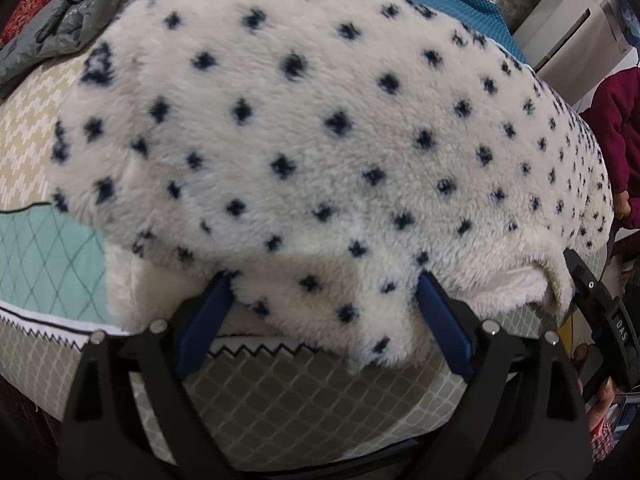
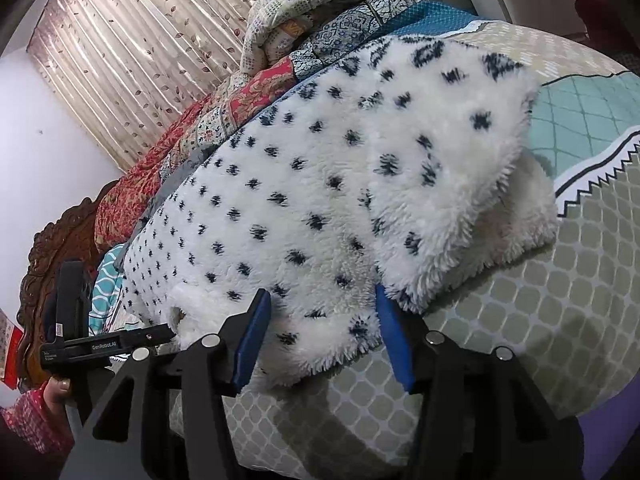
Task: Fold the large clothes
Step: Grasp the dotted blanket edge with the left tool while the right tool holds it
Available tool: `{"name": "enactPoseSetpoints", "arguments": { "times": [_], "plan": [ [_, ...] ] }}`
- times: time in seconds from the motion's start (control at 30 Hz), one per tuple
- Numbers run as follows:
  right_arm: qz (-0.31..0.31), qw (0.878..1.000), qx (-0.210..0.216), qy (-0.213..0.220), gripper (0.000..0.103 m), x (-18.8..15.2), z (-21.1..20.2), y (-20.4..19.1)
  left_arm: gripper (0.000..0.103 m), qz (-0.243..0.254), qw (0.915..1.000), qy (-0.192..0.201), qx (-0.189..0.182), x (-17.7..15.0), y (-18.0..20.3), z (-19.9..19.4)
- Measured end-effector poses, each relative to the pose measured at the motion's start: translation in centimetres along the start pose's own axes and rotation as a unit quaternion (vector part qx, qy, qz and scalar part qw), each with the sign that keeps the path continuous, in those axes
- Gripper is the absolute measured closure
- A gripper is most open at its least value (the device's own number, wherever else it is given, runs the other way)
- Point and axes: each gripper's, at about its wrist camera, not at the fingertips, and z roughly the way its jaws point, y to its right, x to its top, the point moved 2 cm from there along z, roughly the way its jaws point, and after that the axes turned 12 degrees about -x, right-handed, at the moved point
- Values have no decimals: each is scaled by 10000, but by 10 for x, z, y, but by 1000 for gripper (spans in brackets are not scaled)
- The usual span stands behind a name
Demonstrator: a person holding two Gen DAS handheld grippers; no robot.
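Note:
A large white fleece garment (image 1: 312, 140) with dark blue spots lies spread over the bed, folded into layers near its front edge. It also fills the right wrist view (image 2: 320, 184). My left gripper (image 1: 324, 280) is open, its blue fingers (image 1: 208, 316) set wide either side of the garment's near edge. My right gripper (image 2: 324, 300) is open too, its blue fingers (image 2: 394, 340) straddling another part of the fleece edge. Neither gripper pinches the cloth. The right gripper shows at the right edge of the left wrist view (image 1: 600, 304), the left gripper at lower left of the right wrist view (image 2: 100, 344).
The bed has a quilted bedspread (image 2: 540, 320) in olive, teal and white zigzag. A grey jacket (image 1: 60, 28) lies at the far left. Piled quilts and blankets (image 2: 304, 28) sit at the head of the bed by a curtain (image 2: 132, 52). A carved wooden headboard (image 2: 52, 248) stands left.

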Motion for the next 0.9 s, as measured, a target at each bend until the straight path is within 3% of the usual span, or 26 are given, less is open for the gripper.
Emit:
{"name": "enactPoseSetpoints", "arguments": {
  "times": [0.33,0.43,0.9],
  "plan": [
    [25,9999,98,-11,61,3,-1,7,11,264,9996,-36,20,-1,1,0],
    [-19,10000,92,-14,61,4,-1,8,6,272,9996,-115,-8,1,3,3],
    [-1,9999,107,-34,60,7,2,9,6,436,9990,-107,31,-1,9,6]
  ]
}}
